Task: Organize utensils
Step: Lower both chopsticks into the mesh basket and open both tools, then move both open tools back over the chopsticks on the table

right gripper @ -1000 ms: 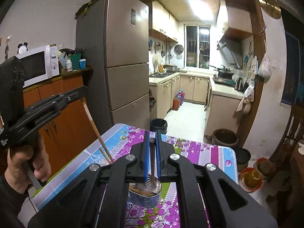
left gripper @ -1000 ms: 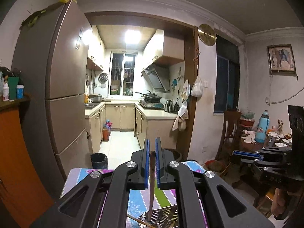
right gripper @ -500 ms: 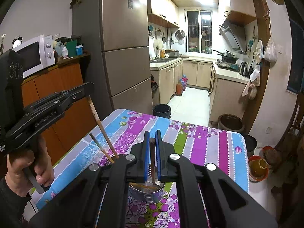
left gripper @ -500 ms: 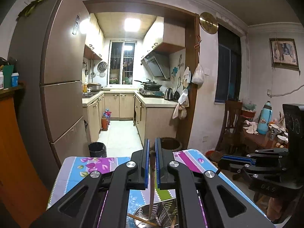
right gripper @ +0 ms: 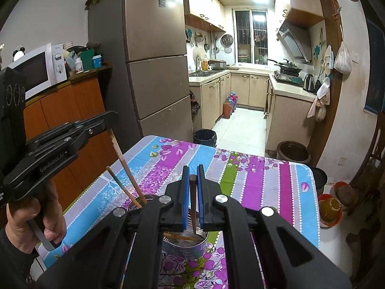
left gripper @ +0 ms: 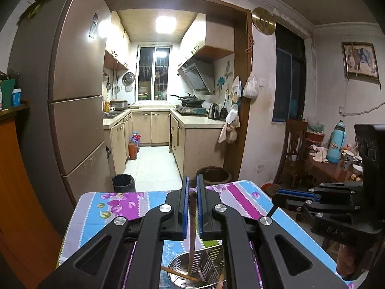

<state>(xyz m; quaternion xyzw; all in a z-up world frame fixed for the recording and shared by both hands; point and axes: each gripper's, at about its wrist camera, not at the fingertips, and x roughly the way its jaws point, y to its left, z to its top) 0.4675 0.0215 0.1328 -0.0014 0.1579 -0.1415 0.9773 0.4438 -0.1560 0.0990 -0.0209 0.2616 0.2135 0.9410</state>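
A perforated steel utensil holder point(left gripper: 174, 263) point(right gripper: 185, 249) stands on the table with the striped floral cloth point(right gripper: 252, 175). My left gripper point(left gripper: 191, 184) point(right gripper: 112, 120) is shut on a brown chopstick point(left gripper: 191, 228) point(right gripper: 122, 161), whose lower end reaches down into the holder. Over the same holder, my right gripper point(right gripper: 192, 172) point(left gripper: 280, 195) is shut on a dark chopstick point(right gripper: 193, 207) with its tip inside the rim. Another chopstick point(right gripper: 118, 180) leans in the holder, and more lie across its bottom. A hand point(right gripper: 31, 219) grips the left tool.
A tall fridge point(right gripper: 156, 60) and an orange cabinet point(right gripper: 72, 110) with a microwave point(right gripper: 36, 69) stand left of the table. Beyond the far edge are a black bin point(right gripper: 204, 137) and a clay jar point(right gripper: 292, 150). A chair point(left gripper: 292, 149) and a cluttered side table point(left gripper: 332, 168) stand at the right.
Both grippers have sunk toward the table with their chopsticks. The chopstick tips now sit lower in the steel holder. Both grips are unchanged.
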